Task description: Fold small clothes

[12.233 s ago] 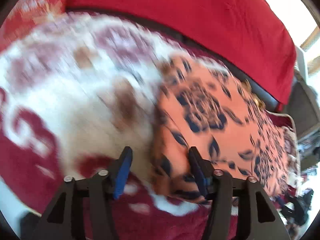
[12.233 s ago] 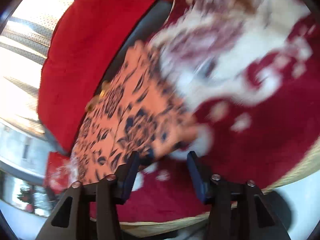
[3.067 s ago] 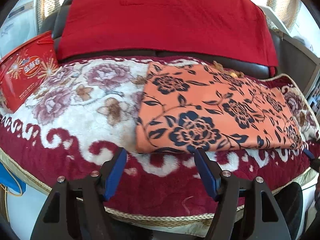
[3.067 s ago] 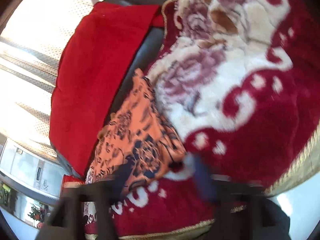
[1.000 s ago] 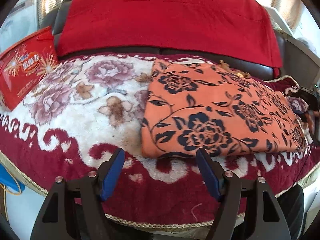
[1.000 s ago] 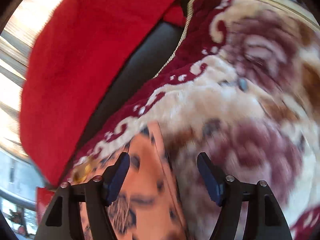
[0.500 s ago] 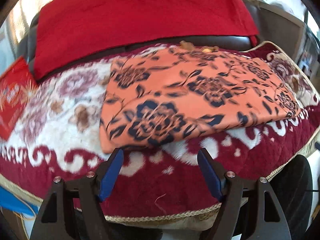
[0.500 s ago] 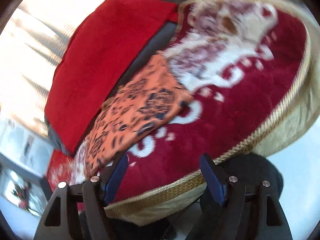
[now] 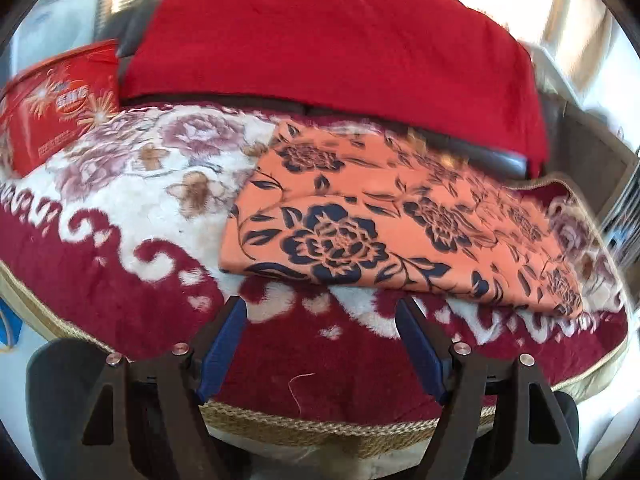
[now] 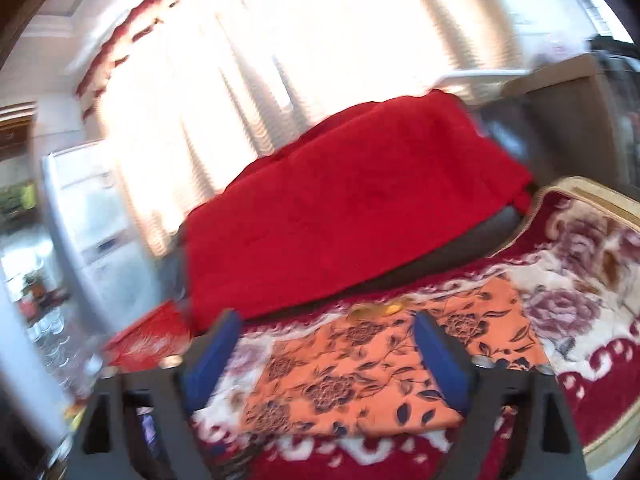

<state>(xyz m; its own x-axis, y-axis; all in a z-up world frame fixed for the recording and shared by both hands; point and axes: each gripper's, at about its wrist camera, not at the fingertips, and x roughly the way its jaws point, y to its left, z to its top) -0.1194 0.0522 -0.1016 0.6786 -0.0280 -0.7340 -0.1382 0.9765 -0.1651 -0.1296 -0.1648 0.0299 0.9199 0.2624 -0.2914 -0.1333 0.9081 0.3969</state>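
Both the left gripper [image 9: 320, 316] and the right gripper [image 10: 324, 340] were spread wide, holding nothing. Beyond them the orange floral garment [image 9: 384, 224] lay folded flat on the plush rose-patterned blanket [image 9: 132, 184]. Behind the garment rose a red-draped backrest [image 9: 332, 40], then bright curtains [image 10: 280, 40].

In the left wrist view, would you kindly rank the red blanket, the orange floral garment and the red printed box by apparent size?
1. Red blanket
2. Orange floral garment, nearer the camera, so the order is unsure
3. Red printed box, partly cut off
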